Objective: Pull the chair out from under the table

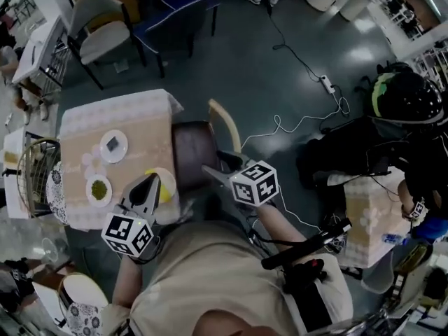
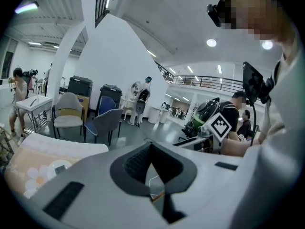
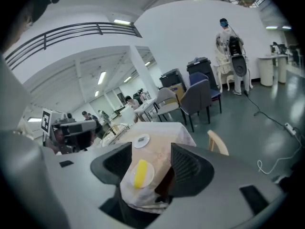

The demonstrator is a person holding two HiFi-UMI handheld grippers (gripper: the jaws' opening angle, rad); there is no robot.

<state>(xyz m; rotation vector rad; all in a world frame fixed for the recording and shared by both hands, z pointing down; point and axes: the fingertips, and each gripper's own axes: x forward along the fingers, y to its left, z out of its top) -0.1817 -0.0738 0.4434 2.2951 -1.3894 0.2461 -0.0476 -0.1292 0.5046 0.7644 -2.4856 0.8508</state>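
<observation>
The chair has a dark brown seat (image 1: 190, 151) and a pale wooden backrest (image 1: 225, 124). It stands against the right edge of the table (image 1: 133, 110), which is covered by a cloth. My right gripper (image 1: 218, 165) hovers over the near part of the seat. It is open with nothing between its pads; in the right gripper view, the table corner and seat (image 3: 164, 182) show past the right gripper (image 3: 151, 149), with the backrest (image 3: 217, 142) to the right. My left gripper (image 1: 148, 186) is above the table's near corner; in its own view the left gripper (image 2: 151, 149) is shut and empty.
On the table are a plate with a yellow item (image 1: 162, 184), a plate with green food (image 1: 99, 190) and a small dish (image 1: 113, 145). A wire basket (image 1: 35, 173) stands at the left. Other chairs (image 1: 105, 26) are behind. A cable and power strip (image 1: 325, 82) lie on the floor. A person (image 1: 406, 100) sits at the right.
</observation>
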